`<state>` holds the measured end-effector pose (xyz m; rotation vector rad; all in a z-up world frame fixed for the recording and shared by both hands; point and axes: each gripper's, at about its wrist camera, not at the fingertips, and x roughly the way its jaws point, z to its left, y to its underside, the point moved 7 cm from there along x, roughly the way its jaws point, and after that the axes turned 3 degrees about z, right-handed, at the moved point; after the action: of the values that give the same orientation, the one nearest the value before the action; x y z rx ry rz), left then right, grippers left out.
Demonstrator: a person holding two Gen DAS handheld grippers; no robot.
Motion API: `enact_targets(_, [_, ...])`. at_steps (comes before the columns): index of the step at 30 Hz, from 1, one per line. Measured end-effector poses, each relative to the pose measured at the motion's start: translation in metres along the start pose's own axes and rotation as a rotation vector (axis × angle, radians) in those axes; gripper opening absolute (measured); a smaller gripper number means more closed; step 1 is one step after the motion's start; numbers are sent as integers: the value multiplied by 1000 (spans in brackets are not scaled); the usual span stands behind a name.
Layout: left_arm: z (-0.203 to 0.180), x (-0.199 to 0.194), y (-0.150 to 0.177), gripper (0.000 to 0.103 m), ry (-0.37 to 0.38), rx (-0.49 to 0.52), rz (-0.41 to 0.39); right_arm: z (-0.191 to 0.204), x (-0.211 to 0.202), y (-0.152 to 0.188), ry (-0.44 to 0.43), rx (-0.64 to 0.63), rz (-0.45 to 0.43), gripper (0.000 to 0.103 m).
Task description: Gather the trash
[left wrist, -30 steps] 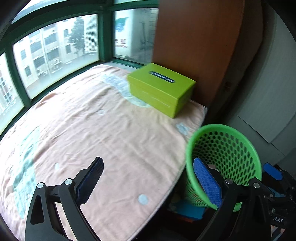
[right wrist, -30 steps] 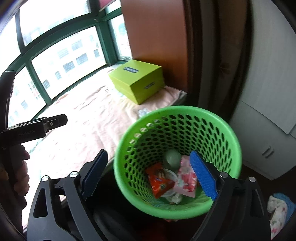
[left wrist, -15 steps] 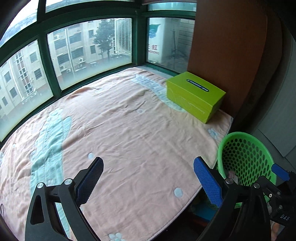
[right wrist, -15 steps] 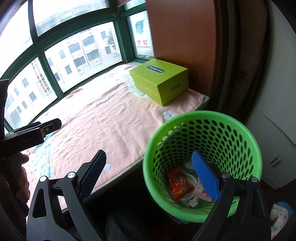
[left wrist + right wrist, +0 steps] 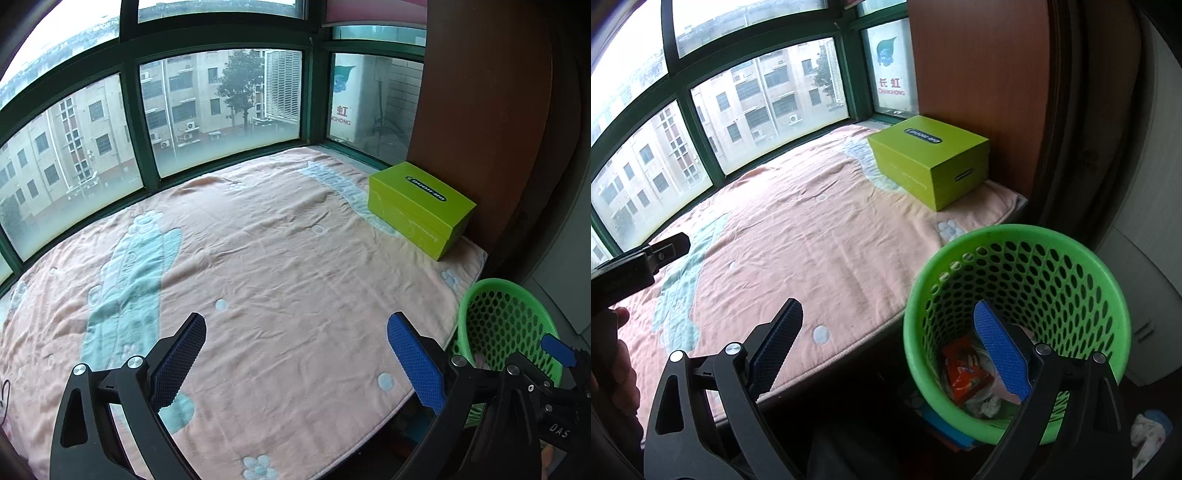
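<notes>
Our left claw (image 5: 295,354) is spread wide over the pink blanket (image 5: 258,258). Our right claw (image 5: 888,345) is spread too, holding nothing. The trash (image 5: 966,376) lies in the green basket (image 5: 1082,266), near right.

A curved bay window (image 5: 221,110) with dark green frames wraps the far side, its lower panes frosted, and grey daylight comes through it from pale apartment blocks (image 5: 757,92) and a tree (image 5: 240,81) outside. Below it a wide ledge is covered by a peach blanket (image 5: 277,266) with pale blue patterns and dots, and a lime-green box (image 5: 421,206) sits at its right end, beside a brown wood panel (image 5: 979,74). Right of the panel hangs a dark curtain (image 5: 1108,110), then a white cabinet (image 5: 1156,221); the floor under the ledge is in deep shadow.
</notes>
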<state>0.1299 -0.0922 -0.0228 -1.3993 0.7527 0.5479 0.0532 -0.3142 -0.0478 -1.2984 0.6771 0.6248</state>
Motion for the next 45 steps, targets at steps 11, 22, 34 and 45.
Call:
enact_targets(11, [13, -6, 1, 96, -49, -15, -35, 17, -1, -5, -7, -52, -45, 95])
enact_targets(22, [15, -15, -2, 96, -96, -9, -75, 23, -2, -9, -15, -65, -70, 95])
enact_targets(34, [13, -25, -5, 96, -122, -10, -124, 21, -5, -10, -16, -58, -95, 97])
enact_targets(45, [14, -25, -5, 96, -127, -14, -125, 21, -4, -10, -16, -58, -93, 97])
